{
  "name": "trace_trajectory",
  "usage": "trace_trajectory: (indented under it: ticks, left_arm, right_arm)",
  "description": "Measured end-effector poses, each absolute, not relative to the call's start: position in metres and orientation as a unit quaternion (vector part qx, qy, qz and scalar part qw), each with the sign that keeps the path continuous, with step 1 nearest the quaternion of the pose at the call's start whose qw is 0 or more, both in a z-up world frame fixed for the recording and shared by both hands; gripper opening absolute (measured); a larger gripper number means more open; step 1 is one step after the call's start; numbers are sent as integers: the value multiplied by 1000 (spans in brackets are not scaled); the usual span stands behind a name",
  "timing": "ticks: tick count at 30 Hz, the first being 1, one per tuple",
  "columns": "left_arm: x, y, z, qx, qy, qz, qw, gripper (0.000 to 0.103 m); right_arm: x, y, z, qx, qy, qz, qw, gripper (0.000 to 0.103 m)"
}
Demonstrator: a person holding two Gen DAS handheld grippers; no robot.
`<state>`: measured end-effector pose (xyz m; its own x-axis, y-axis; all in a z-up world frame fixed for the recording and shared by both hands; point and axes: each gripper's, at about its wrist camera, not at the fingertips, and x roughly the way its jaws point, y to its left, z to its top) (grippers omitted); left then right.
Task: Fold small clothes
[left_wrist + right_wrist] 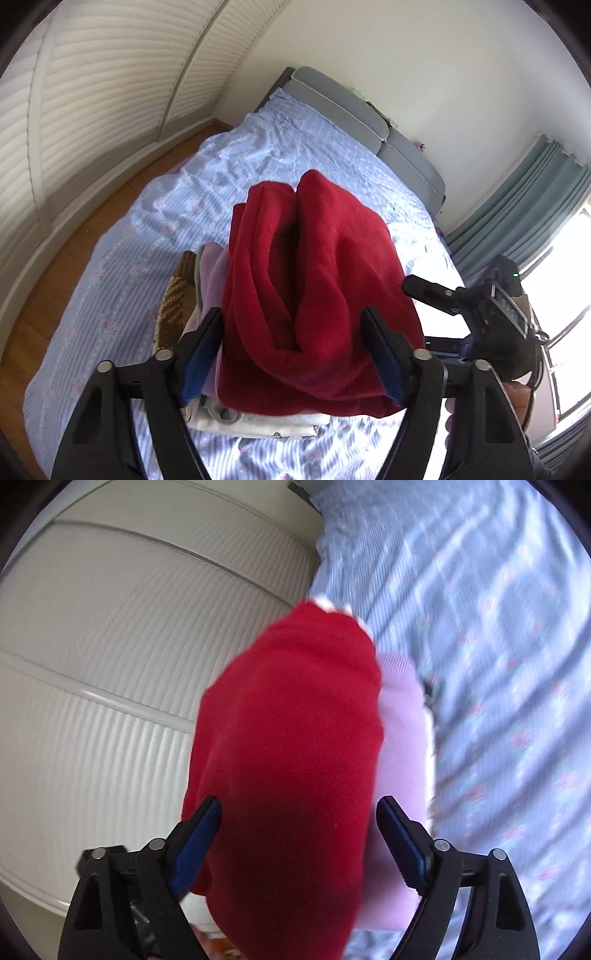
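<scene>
Red fleece: a folded red garment tops a stack of folded clothes on the bed, its thick folds bulging with a deep crease down the middle.
Under it: a pale lilac garment shows at the stack's left edge, with white pieces at the bottom near the camera; a brown knitted item lies just beside the stack on the left.
Left gripper: jaws spread, one on either side of the red garment's near end; the blue pads sit close to the cloth, not visibly pinching it.
Right gripper: jaws spread wide, with the red garment between them; the right pad stands clear, over the lilac layer. This view is blurred.
Bed: blue striped sheet with pink roses, grey headboard behind.
Surroundings: white louvred doors, wooden floor, teal curtain.
</scene>
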<state>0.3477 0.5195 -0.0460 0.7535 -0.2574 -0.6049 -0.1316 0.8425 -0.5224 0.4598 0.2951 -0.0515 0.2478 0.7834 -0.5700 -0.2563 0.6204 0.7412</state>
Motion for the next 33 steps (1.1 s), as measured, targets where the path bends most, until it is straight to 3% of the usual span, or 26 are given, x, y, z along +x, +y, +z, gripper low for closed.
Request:
trace_trajectory:
  ticks: [16,33]
  left_arm:
    - [270,425,29,-198,319,-11,927,84]
    - [146,184,52,-66,286,-44,955,84]
  right_arm:
    - [396,223,-7,214,465,364,778,90]
    - [206,-19,27,155,351,295,875,90]
